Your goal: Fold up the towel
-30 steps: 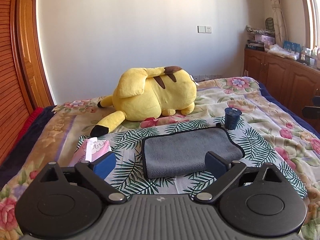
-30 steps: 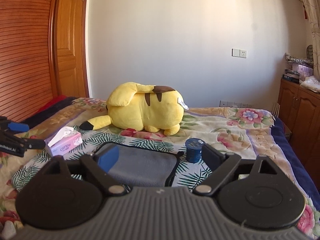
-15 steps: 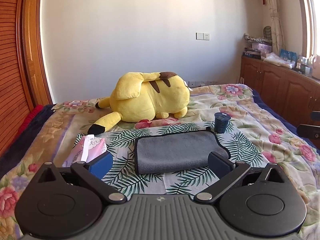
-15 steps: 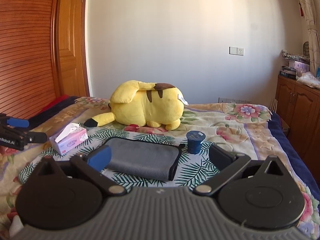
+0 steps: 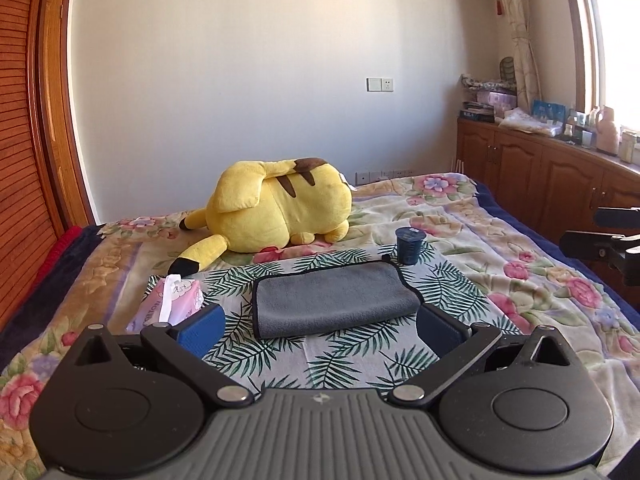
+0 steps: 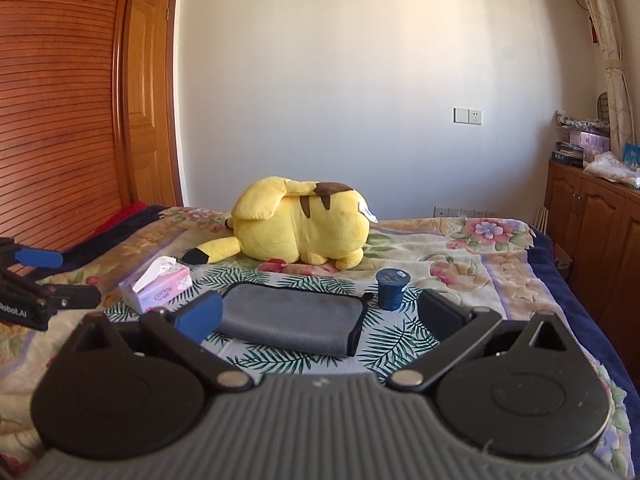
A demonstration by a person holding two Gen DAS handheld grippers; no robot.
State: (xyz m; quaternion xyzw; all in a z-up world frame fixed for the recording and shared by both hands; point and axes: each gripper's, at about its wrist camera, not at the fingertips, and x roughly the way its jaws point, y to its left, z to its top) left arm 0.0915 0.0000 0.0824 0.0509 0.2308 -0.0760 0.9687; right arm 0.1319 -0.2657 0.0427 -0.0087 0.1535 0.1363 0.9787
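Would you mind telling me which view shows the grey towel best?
The left wrist view: the grey towel lies whole between the fingers. In the right wrist view, the right gripper's blue finger covers its left end.

Left gripper cut off by frame edge.

- 1 towel, grey, folded
- 1 plush, yellow
- 1 tissue box, pink
- 1 cup, dark blue
- 2 grippers: left, right, each with 2 fingers spread apart
- 1 bed, floral cover
- 1 wall switch plate
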